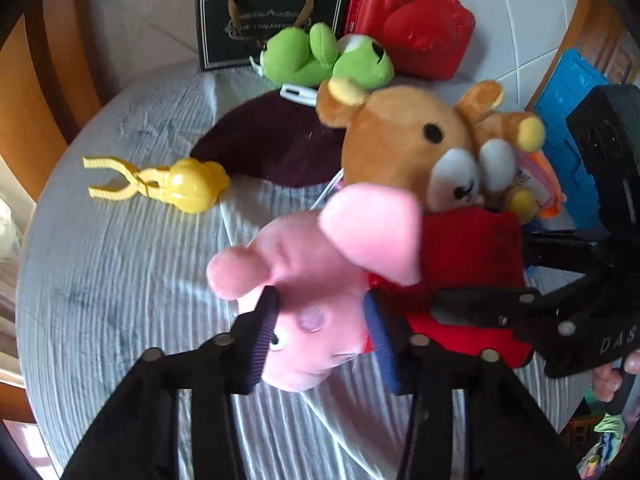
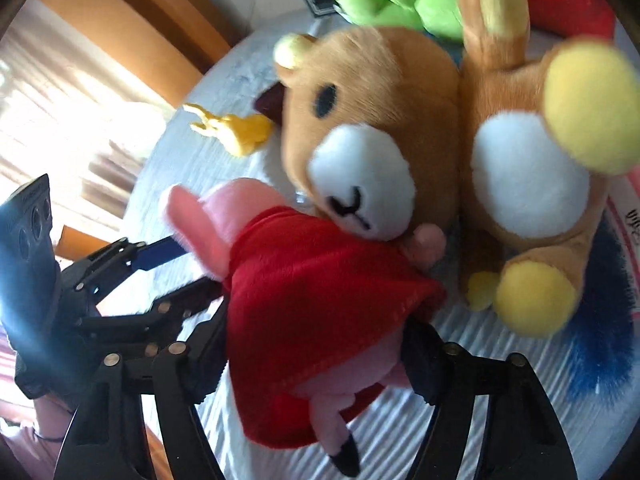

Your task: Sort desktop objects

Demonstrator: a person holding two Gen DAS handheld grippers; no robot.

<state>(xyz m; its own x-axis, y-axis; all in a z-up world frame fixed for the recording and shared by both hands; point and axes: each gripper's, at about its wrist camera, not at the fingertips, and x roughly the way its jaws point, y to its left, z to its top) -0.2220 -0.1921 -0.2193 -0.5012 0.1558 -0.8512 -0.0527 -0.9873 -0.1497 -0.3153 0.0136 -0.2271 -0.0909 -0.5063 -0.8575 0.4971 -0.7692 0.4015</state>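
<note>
A pink pig plush in a red dress point(image 1: 320, 280) is held above the grey cloth between both grippers. My left gripper point(image 1: 324, 332) is shut on the pig's head. My right gripper point(image 2: 320, 344) is shut on the pig's red dress and body point(image 2: 312, 280); it also shows in the left wrist view point(image 1: 500, 312). A brown bear plush point(image 1: 416, 144) lies just behind the pig and touches it point(image 2: 400, 128). A green frog plush point(image 1: 324, 56) lies further back point(image 2: 396, 0).
A yellow plastic clamp toy point(image 1: 168, 186) lies at the left on the cloth. A dark purple hat point(image 1: 272, 144), a black framed sign point(image 1: 256, 20), a red plastic case point(image 1: 412, 20) and a blue tray point(image 1: 568, 120) stand behind. A blue brush point(image 2: 600, 340) lies right.
</note>
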